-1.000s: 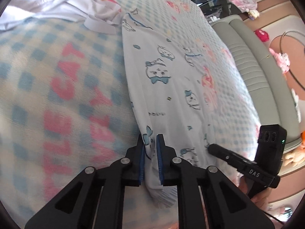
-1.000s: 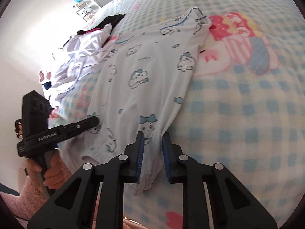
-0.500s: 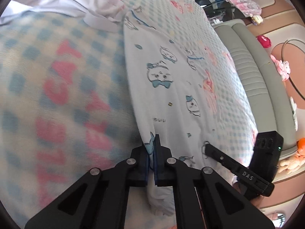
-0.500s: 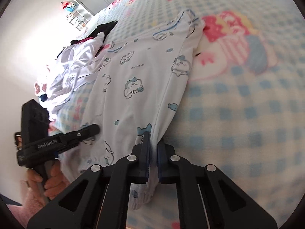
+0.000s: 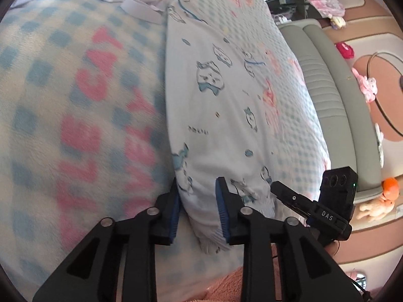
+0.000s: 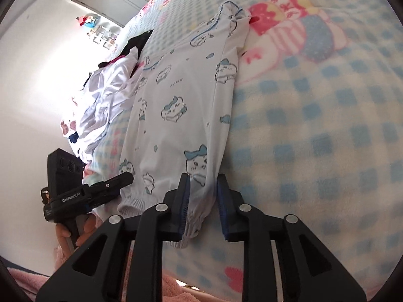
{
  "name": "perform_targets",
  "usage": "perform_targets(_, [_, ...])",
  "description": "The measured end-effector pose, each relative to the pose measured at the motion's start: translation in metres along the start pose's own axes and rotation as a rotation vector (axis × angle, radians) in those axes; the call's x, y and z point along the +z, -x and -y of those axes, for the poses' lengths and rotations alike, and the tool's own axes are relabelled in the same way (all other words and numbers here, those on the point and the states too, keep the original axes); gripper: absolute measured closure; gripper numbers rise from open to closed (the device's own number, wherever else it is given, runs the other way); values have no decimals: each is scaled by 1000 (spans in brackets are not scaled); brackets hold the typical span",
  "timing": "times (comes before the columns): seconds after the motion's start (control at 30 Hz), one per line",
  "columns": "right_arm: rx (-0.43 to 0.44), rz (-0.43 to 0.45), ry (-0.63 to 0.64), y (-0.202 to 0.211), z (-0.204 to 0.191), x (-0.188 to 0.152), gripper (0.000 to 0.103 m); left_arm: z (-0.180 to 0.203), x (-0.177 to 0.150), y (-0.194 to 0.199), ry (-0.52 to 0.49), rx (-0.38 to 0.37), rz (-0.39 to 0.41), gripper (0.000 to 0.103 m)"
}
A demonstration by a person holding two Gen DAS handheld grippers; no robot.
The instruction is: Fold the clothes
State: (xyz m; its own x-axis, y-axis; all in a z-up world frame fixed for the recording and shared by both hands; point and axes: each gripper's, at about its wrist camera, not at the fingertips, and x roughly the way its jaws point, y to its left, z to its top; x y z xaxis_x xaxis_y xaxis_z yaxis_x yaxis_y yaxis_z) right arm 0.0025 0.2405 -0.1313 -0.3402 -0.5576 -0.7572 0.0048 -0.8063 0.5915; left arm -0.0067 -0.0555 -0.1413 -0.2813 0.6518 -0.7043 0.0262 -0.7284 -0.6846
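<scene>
A pair of white pyjama trousers (image 6: 181, 105) printed with blue cartoon cats lies stretched lengthwise along the checked blanket (image 6: 327, 130), its elastic cuffs at the near edge of the bed and its far end running up toward a heap of white clothes (image 6: 105, 93) further along.

The left gripper (image 5: 197, 201) has its blue pads spread to either side of the cuff on its side; the cloth sits between them, not pinched. The right gripper (image 6: 202, 201) stands the same way at the other cuff, jaws apart with the hem lying loose between.

As I judge it, this is a moment at the cuff end with both tools parted around the fabric. That fits either a grasp about to close or cloth just let go after being laid flat, and one look cannot settle which.

If a fold is coming, both cuffs need a firm pinch through every layer and an even lift together, since the thin cotton would sag or twist if one side led.
</scene>
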Motion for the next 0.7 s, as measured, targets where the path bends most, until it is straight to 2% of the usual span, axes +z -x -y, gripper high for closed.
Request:
perform_targets(0.13, [31,-84,4,-20,-5,-9,75,12,-7,-14,-17,19,-54,69])
perform_targets(0.2, [19,-100,23,-24,-9,-13,75,15,-13,-15,-15,46,-63,72])
perform_targets(0.23, [14,-107,32,-26,-11,-15,79,16,-16,-14,-13,57,-62,74])
perform_targets(0.27, [7,-109,40,-26,-12,-17,81,17,-18,-13,-10,63,-57,82])
perform_targets(0.3, [-2,-98,43,-24,-12,-18,86,17,-20,-11,-8,68,-49,89])
perform_targets(0.37, [-24,-76,53,-19,-13,-21,90,18,-25,-4,-6,62,-31,92])
perform_targets(0.5, [-106,-31,119,-8,-28,-27,91,23,-32,6,-39,97,-23,93])
perform_targets(0.6, [-107,-16,98,-1,-26,-28,91,13,-33,10,-24,114,-38,93])
perform_targets(0.7, [-94,-9,85,6,-21,-23,90,-4,-33,11,22,66,-62,90])
